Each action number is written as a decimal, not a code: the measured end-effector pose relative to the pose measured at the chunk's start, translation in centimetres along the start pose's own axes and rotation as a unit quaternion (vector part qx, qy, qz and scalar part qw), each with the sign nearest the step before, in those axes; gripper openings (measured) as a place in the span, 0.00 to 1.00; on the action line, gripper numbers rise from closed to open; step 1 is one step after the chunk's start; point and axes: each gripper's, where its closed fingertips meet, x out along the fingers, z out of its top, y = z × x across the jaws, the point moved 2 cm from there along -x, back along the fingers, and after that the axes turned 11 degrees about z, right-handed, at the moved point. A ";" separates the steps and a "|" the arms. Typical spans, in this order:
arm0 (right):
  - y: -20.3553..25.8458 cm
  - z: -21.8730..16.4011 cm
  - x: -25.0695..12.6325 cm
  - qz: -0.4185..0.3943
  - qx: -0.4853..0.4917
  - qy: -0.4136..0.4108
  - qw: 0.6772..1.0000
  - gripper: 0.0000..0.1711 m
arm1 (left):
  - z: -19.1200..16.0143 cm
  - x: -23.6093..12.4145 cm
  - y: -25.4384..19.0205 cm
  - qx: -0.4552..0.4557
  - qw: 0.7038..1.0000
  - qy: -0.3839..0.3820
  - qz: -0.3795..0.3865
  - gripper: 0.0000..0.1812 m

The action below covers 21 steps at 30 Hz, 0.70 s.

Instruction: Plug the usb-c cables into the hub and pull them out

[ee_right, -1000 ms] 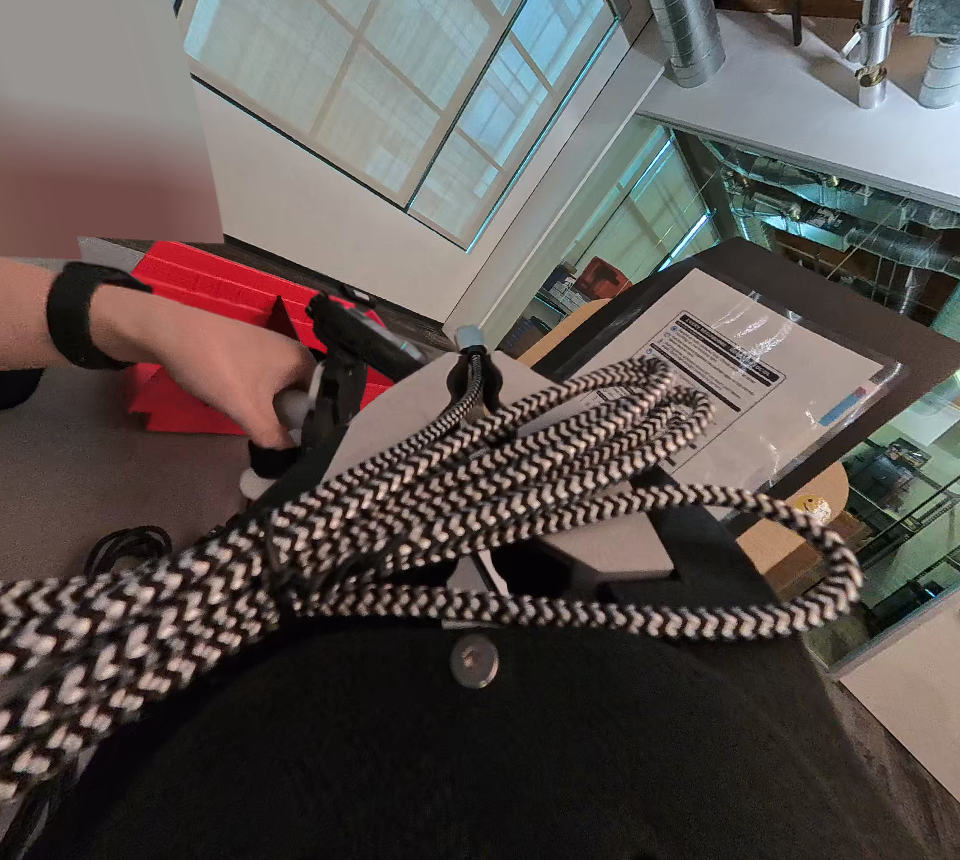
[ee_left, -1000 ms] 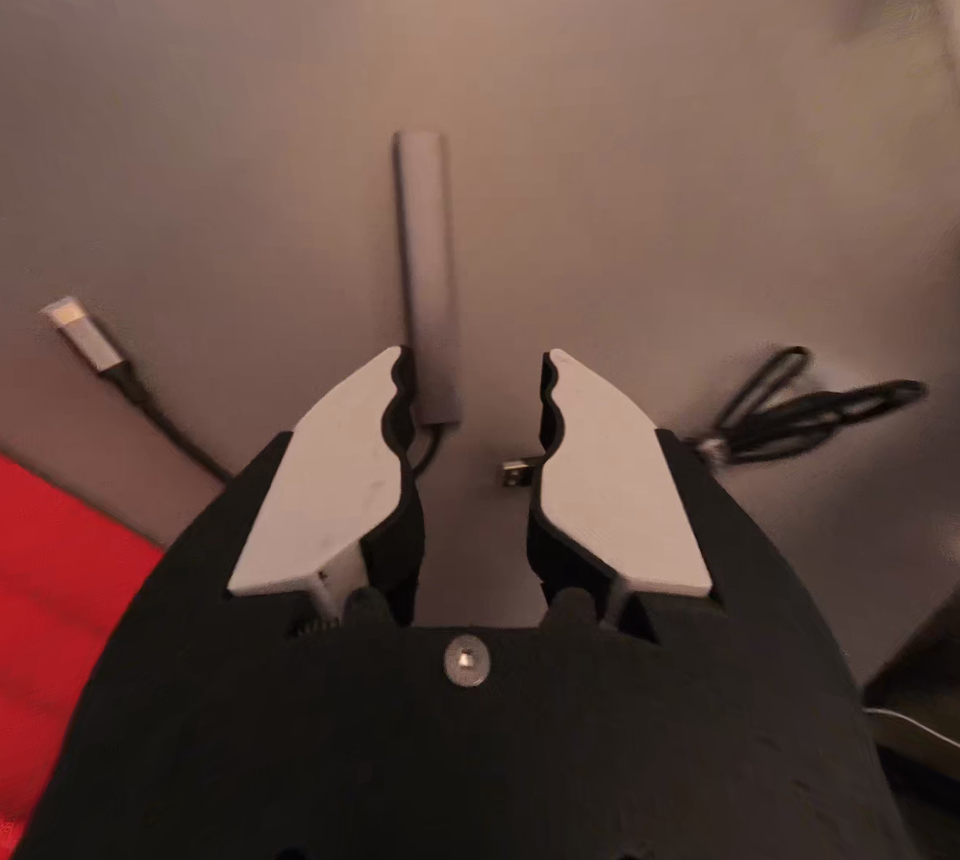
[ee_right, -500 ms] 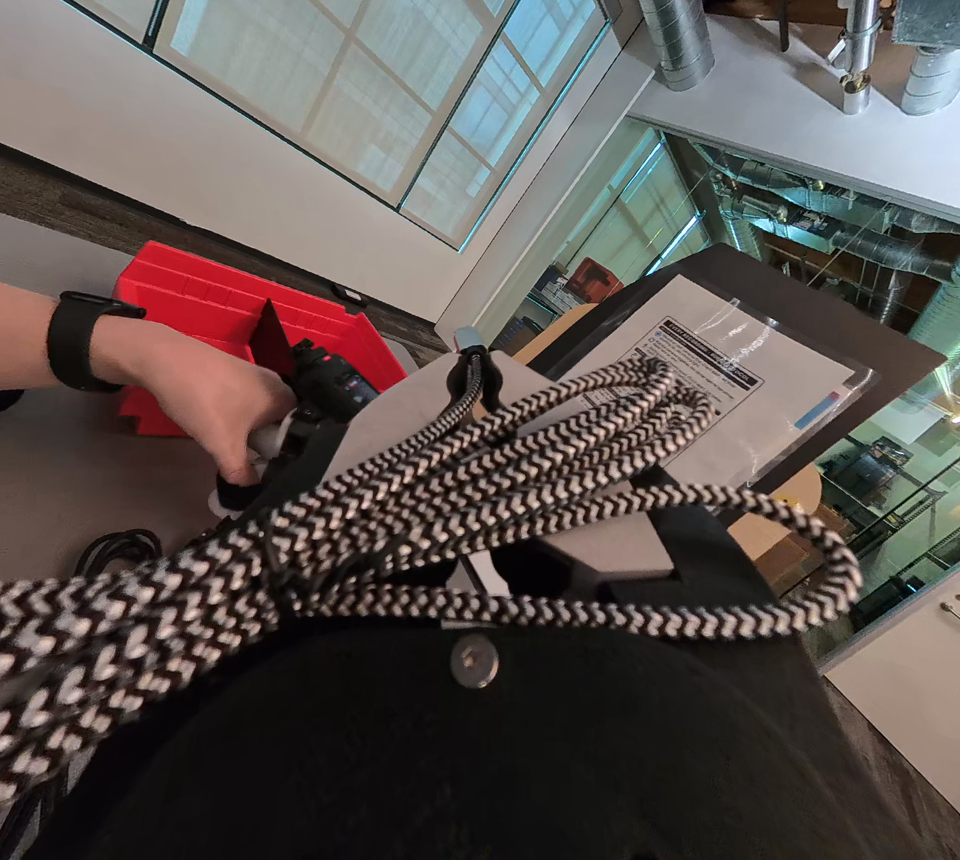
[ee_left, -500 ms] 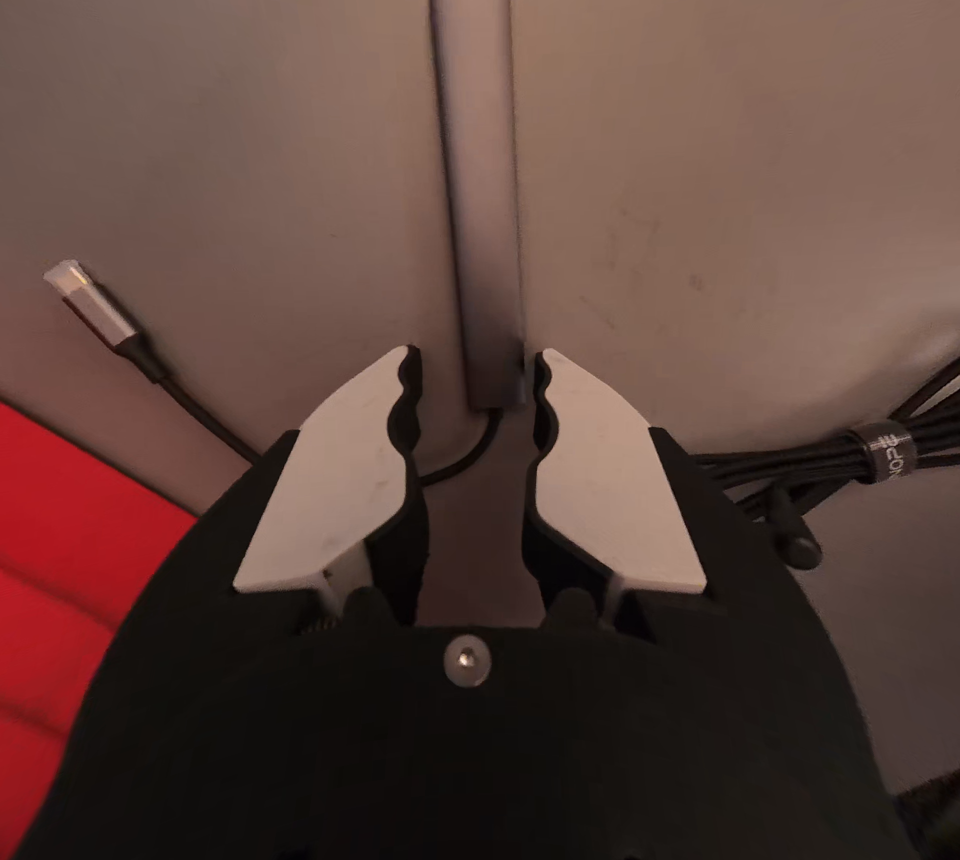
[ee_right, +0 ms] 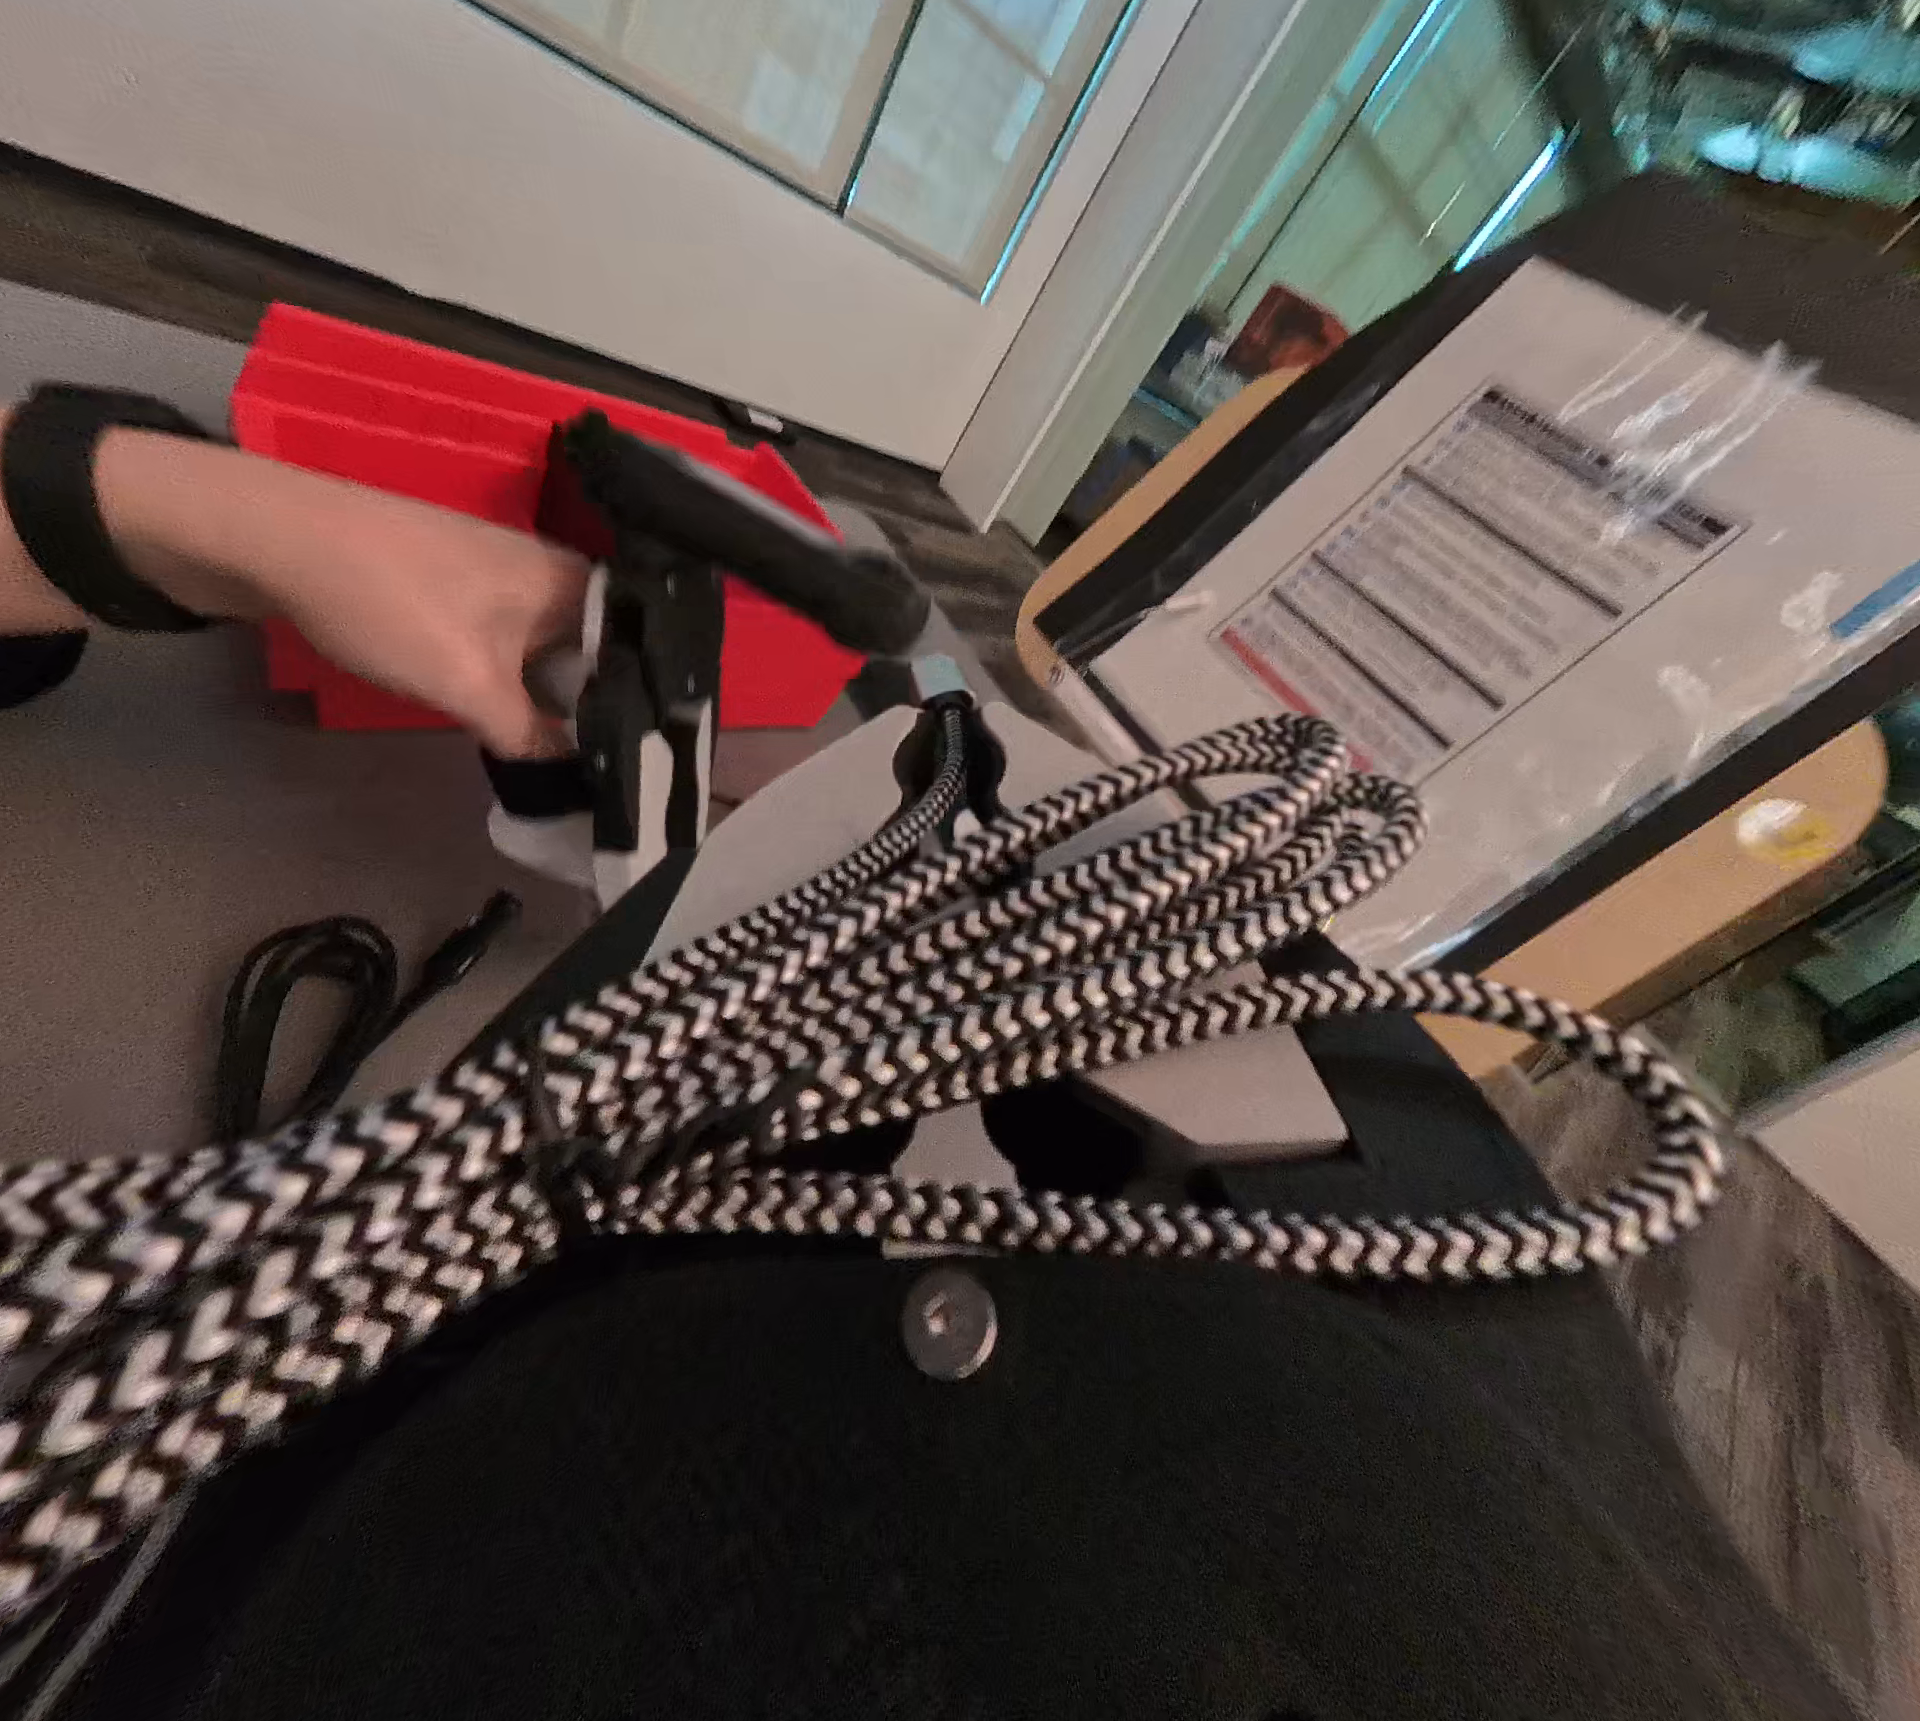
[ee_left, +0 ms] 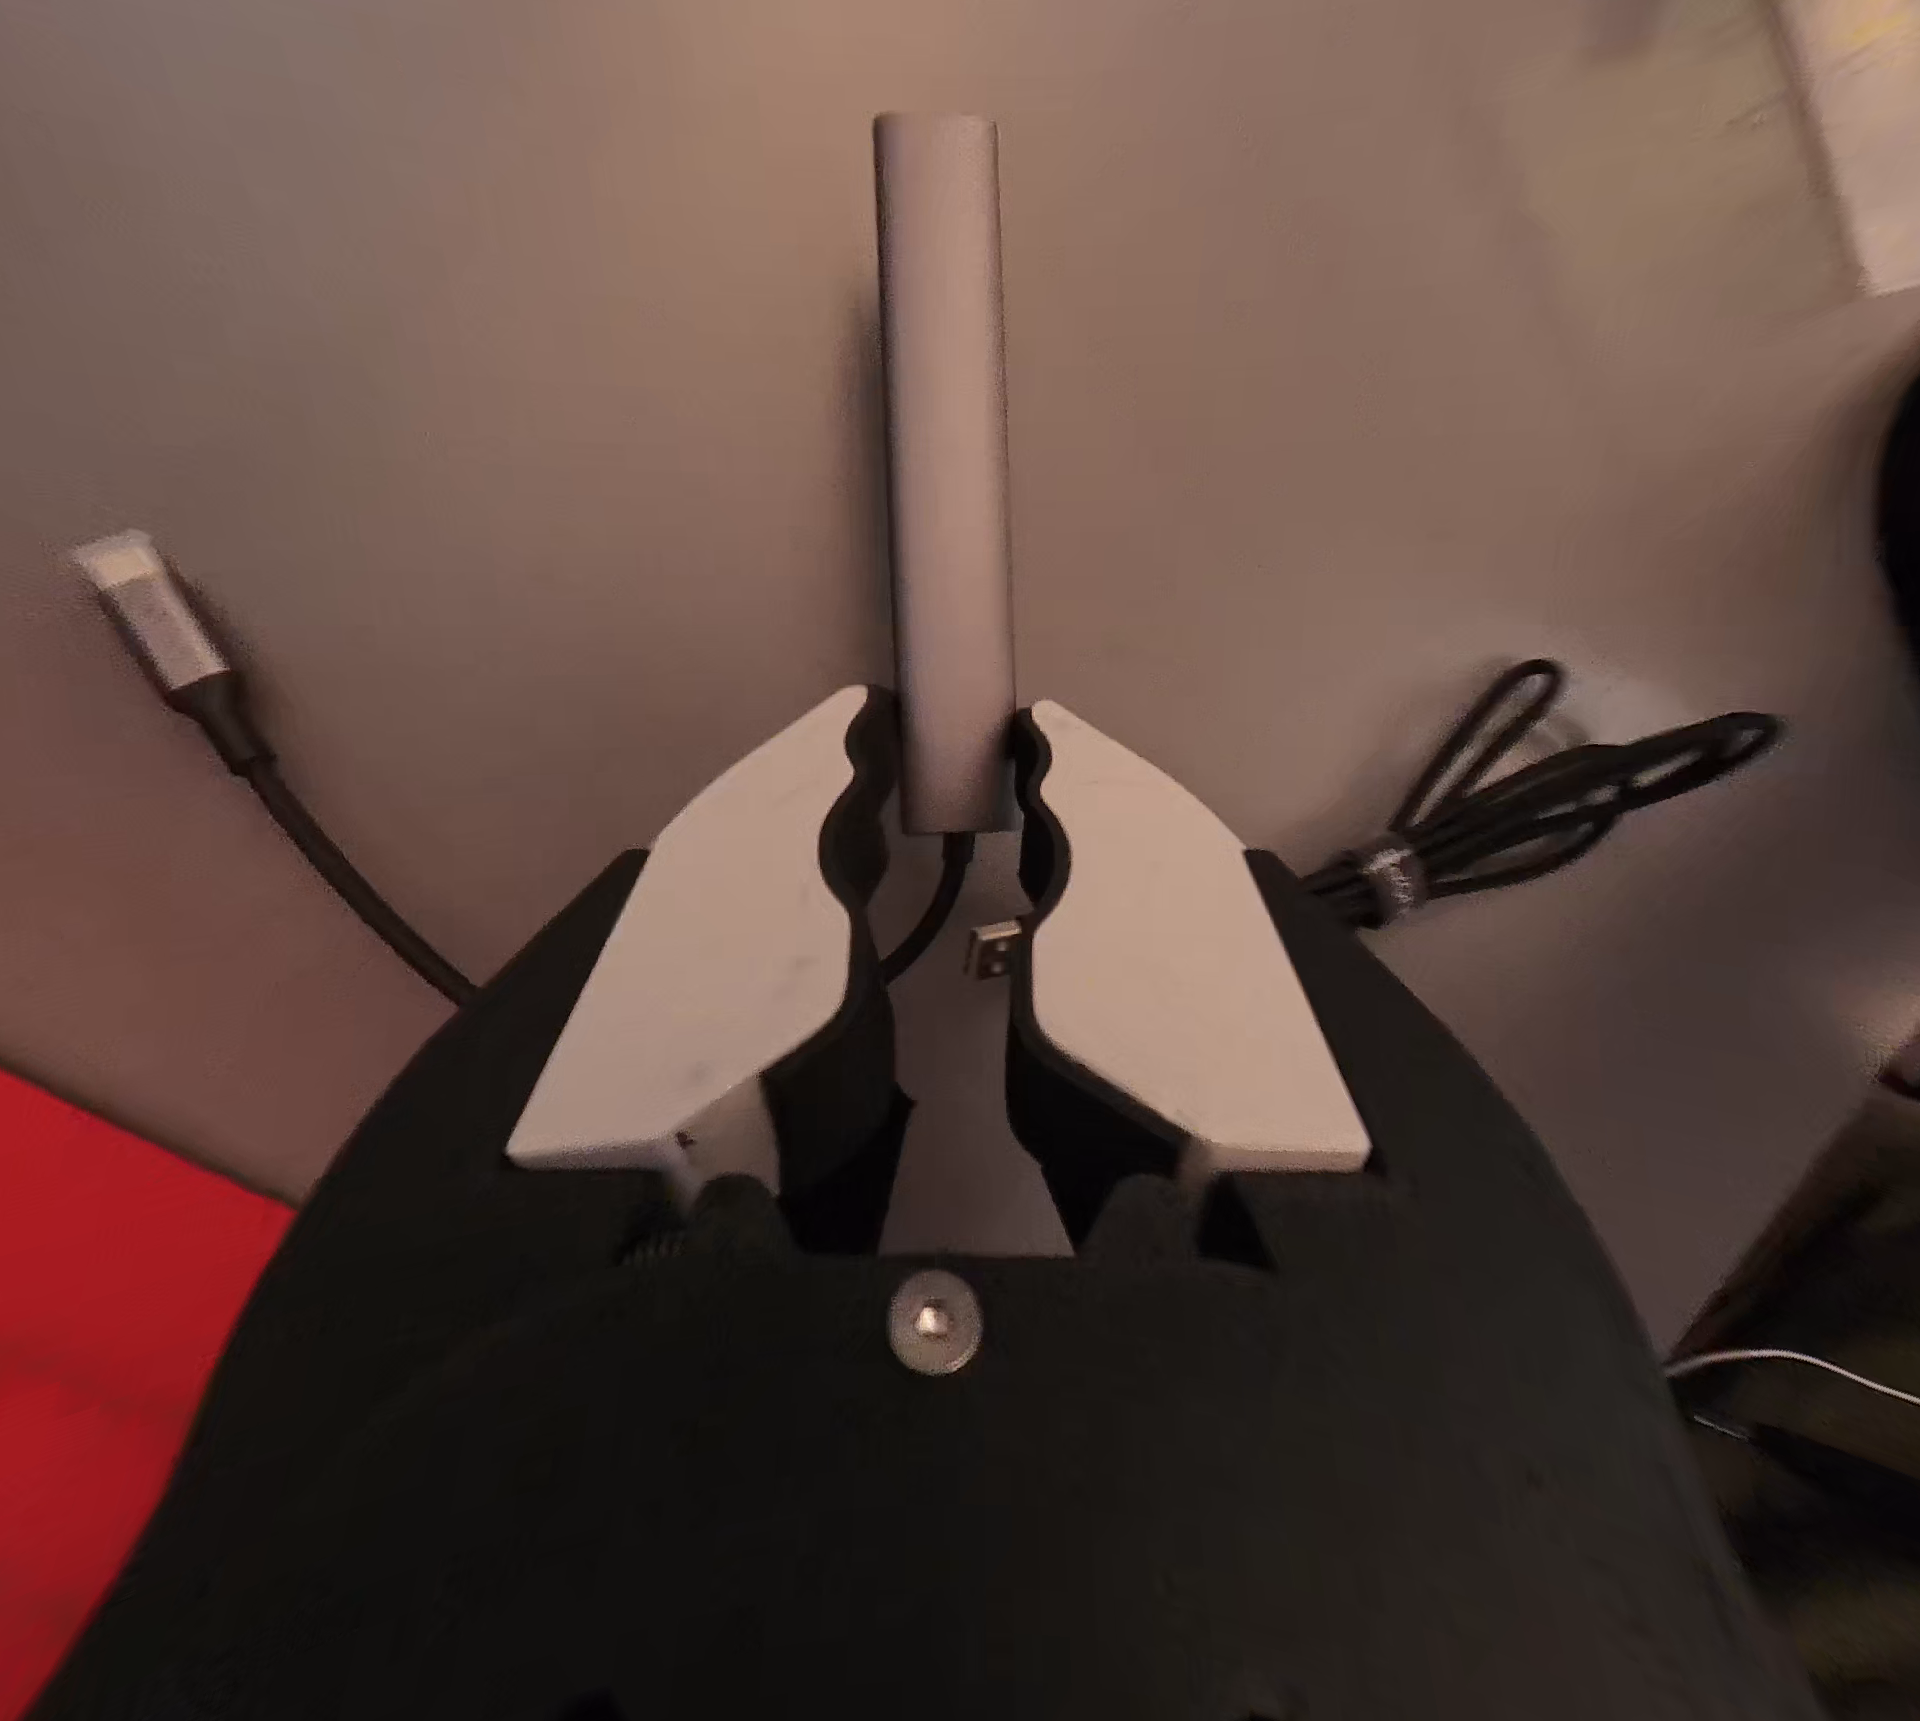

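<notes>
In the left wrist view the slim grey hub (ee_left: 940, 424) lies lengthwise on the grey table (ee_left: 416, 269). My left gripper (ee_left: 948, 721) is shut on the hub's near end, with both pads against its sides. The hub's own dark lead runs back under the fingers. My right gripper (ee_right: 945, 736) is shut on the plug end of a black-and-white braided cable (ee_right: 1039, 944). Its silver plug (ee_right: 940, 672) sticks out past the fingertips and its loops lie over the gripper. The right wrist view also shows the left gripper (ee_right: 623, 788) in a person's hand (ee_right: 395, 591).
A grey-plugged dark cable (ee_left: 145, 622) lies left of the hub. A bundled black cable (ee_left: 1538, 798) and a small metal plug (ee_left: 1000, 949) lie to the right. A red bin (ee_right: 436, 445) stands behind the left gripper. A sleeved sheet (ee_right: 1507, 549) is at the right. My hands' fingertips stand some 25 cm from each other.
My left gripper moved forward around the hub's near end and its fingers closed onto it. My right gripper kept its hold on the braided cable and swung a little, blurring the view.
</notes>
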 end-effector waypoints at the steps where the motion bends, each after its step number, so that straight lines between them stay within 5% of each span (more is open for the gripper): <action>1: 0.1 -0.7 0.4 0.005 0.009 0.015 1.000 0.04 | 0.3 -0.7 -0.4 -0.008 1.000 -0.014 -0.023 0.12; 8: -0.7 -2.1 1.4 -0.064 0.006 0.033 0.997 0.04 | 2.9 -6.2 -2.5 -0.091 0.958 -0.138 -0.235 0.12; 14: 0.3 -0.2 1.5 -0.089 -0.060 0.029 0.994 0.04 | 5.1 -11.9 -3.6 -0.130 0.874 -0.257 -0.392 0.12; 21: 1.9 1.6 1.8 -0.079 -0.104 0.039 0.991 0.03 | 6.3 -14.9 -4.8 -0.083 0.853 -0.358 -0.370 0.11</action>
